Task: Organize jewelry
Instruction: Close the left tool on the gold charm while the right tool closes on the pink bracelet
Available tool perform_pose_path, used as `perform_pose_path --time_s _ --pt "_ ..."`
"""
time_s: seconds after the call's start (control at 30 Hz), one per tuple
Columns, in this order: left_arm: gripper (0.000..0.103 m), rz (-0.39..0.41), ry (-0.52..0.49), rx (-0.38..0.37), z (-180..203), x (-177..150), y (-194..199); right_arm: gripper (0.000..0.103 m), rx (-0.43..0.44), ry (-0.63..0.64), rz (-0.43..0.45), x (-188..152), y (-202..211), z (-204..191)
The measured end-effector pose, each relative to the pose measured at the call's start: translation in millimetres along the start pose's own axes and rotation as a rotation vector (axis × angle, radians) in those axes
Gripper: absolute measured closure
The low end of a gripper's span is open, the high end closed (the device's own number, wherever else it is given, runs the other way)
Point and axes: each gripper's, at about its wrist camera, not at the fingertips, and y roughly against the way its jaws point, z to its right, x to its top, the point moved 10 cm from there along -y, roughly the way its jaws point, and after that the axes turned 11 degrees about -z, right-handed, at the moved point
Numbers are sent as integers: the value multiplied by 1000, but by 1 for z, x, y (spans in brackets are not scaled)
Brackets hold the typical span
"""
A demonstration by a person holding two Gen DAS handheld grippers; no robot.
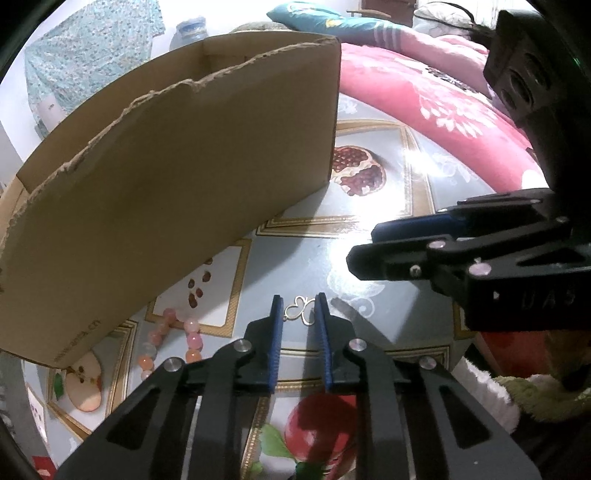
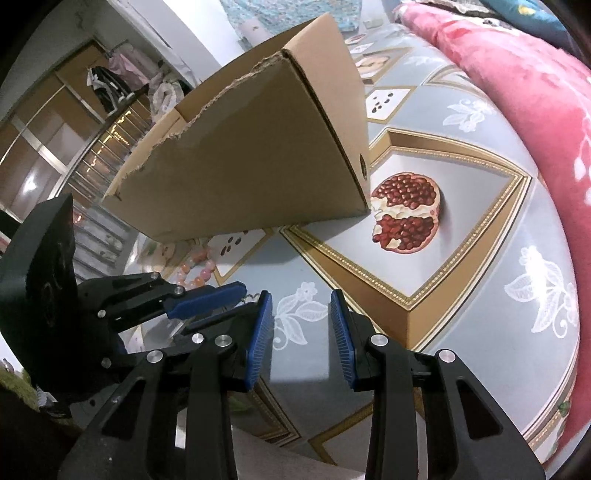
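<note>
A small silver butterfly-shaped pendant (image 1: 300, 311) lies on the patterned tablecloth between the tips of my left gripper (image 1: 299, 308). The left jaws are open around it, close on both sides. A pink and orange bead bracelet (image 1: 173, 341) lies to the left, beside the open cardboard box (image 1: 177, 177). My right gripper (image 2: 301, 314) is open and empty above the cloth; it shows in the left wrist view (image 1: 373, 240) to the right. The left gripper (image 2: 236, 295) and the bracelet (image 2: 197, 271) show in the right wrist view, and the box (image 2: 258, 147) stands behind.
The tablecloth (image 2: 461, 295) is grey-blue with gold frames and printed pomegranates (image 2: 406, 218). A pink floral blanket (image 1: 424, 96) lies along the far right. A teal pillow (image 1: 317, 18) and clothing lie behind the box. A fluffy green-white fabric (image 1: 535, 398) is at the near right.
</note>
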Motion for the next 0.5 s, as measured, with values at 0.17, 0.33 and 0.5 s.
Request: perform_pose_path --time_s 0.17,0.33,0.5 --pt "87 -6 15 8 8 7 -4 70 12 0 10 -4 4 1" --pt "87 -9 13 6 8 4 -1 70 17 0 24 -4 9 7" --pt "87 24 32 18 0 2 15 70 10 5 38 -2 12 2"
